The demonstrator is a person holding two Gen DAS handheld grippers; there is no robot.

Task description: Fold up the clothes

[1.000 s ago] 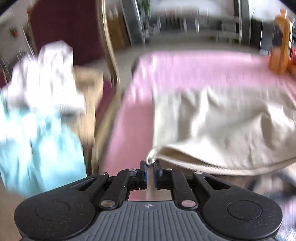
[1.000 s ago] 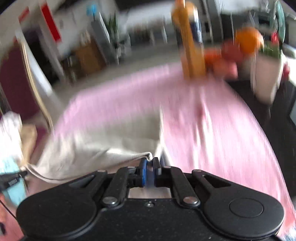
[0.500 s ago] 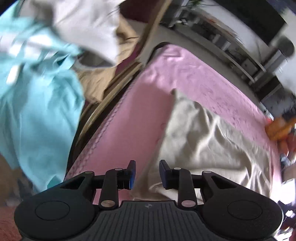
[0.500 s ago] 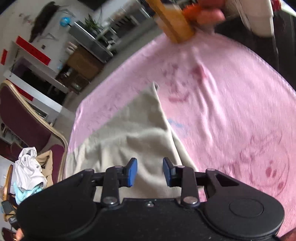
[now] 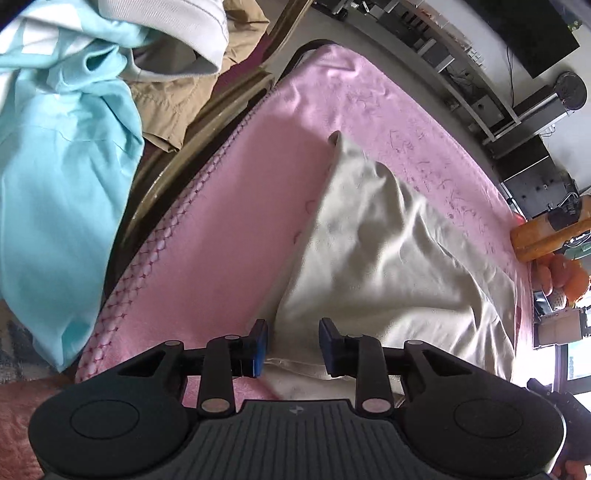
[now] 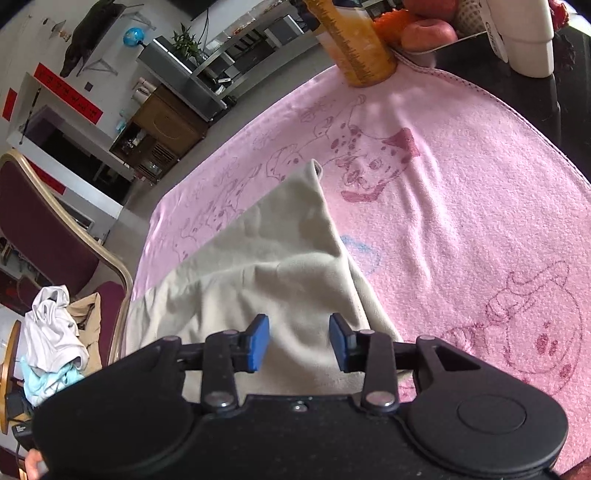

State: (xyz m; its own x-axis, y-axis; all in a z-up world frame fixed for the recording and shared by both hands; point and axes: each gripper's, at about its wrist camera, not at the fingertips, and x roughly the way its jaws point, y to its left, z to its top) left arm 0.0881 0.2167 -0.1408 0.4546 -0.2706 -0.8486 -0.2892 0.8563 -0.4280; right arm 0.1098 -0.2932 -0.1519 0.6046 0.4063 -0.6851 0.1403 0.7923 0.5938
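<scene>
A beige garment [image 5: 388, 266] lies spread on a pink blanket [image 5: 229, 229] that covers the table. It sits toward the near edge, its near hem under both grippers, and narrows to a point toward the far side. The cloth is rumpled, with soft folds across its middle.

The left gripper [image 5: 293, 347] hangs over the garment's near left corner, tilted down. Its blue pads stand apart, with only the cloth's edge showing below the gap; nothing is pinched between them. The right gripper [image 6: 299, 341] hangs over the near right part of the garment [image 6: 258, 266]. Its jaws are opening, and the pads press on nothing; the cloth lies flat beneath them.

In the right view the blanket [image 6: 461, 221] shows printed spotted dogs, and the garment's right edge runs just beside a blue mark in the print. At the blanket's far corner stands an orange bottle [image 6: 354, 40], with fruit [image 6: 424, 29] and a white container [image 6: 524, 33] close beside it on the bare dark tabletop.

Off the table's left edge stands a chair [image 5: 207, 122] with a gold frame and dark red seat. On it lies a heap of clothes: a light blue one [image 5: 62, 177], a white one [image 5: 184, 22] and a tan one [image 5: 173, 99].
</scene>
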